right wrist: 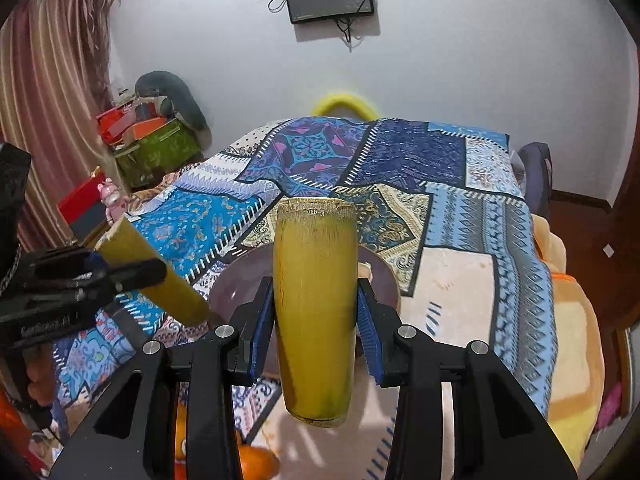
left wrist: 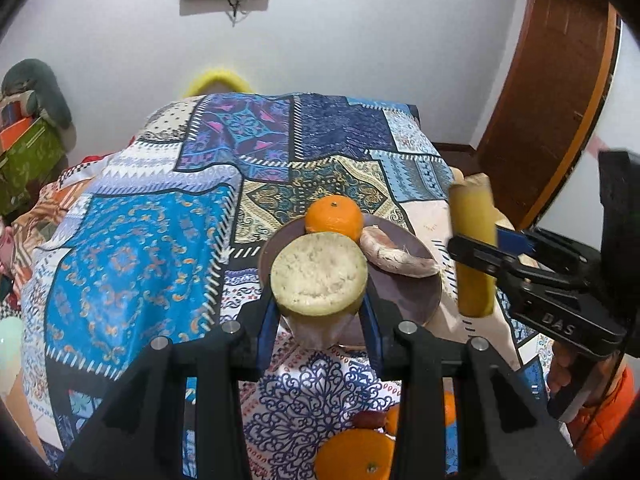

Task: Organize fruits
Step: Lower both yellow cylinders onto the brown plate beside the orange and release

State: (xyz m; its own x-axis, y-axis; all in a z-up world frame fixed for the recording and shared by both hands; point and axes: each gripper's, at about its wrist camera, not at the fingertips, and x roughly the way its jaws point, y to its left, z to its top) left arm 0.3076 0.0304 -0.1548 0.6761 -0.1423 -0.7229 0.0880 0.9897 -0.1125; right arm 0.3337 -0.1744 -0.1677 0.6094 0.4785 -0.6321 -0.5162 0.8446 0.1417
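My left gripper (left wrist: 320, 320) is shut on a thick yellow-green sugarcane piece (left wrist: 319, 276), whose pale cut end faces the camera. It hangs over the near rim of a brown plate (left wrist: 404, 292). On the plate lie an orange (left wrist: 334, 216) and a pale brownish root-like piece (left wrist: 394, 254). My right gripper (right wrist: 314, 320) is shut on a second sugarcane piece (right wrist: 316, 308), held upright in front of the same plate (right wrist: 236, 284). In the left wrist view the right gripper (left wrist: 492, 248) is to the right of the plate. In the right wrist view the left gripper (right wrist: 120, 268) is at the left, holding its cane (right wrist: 152, 276) at a slant.
A patchwork cloth (left wrist: 152, 232) covers the surface, which falls away at the left and far edges. More oranges (left wrist: 352, 456) and a reddish fruit (left wrist: 368, 420) lie close below the left gripper. Boxes (right wrist: 152, 148) are stacked at the far left by a curtain (right wrist: 48, 80). A wooden door frame (left wrist: 560, 100) is at the right.
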